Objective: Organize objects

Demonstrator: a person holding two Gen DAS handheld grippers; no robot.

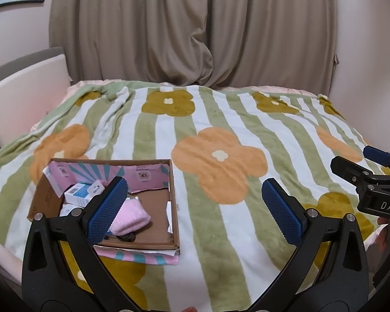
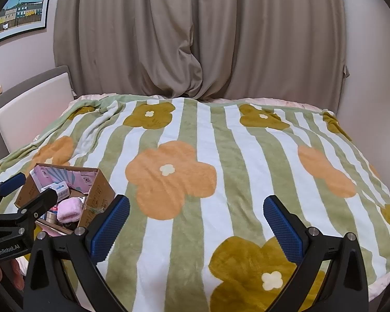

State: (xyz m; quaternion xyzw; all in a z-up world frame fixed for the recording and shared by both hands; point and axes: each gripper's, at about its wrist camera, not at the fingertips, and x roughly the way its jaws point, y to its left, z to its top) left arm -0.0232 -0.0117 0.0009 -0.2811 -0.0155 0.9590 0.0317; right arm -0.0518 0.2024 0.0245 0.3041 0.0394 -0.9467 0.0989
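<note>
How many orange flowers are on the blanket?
4 in the right wrist view: one big orange flower mid-blanket, one toward the right, one left behind the cardboard box, and a sliver at the right edge. More may be hidden.

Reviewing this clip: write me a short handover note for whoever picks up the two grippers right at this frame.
Left gripper: open, holding nothing, raised above the blanket just right of the cardboard box.
Right gripper: open, holding nothing, over the middle of the bed.
Things: the box sits on the near left of the blanket. Inside are a pink fuzzy roll, a white and blue carton, a pink carton leaning in the far left corner, and small items too hidden to name.
Done: everything visible is already in the box.
Left: no loose items show on the blanket; check outside the views before stopping.
</note>
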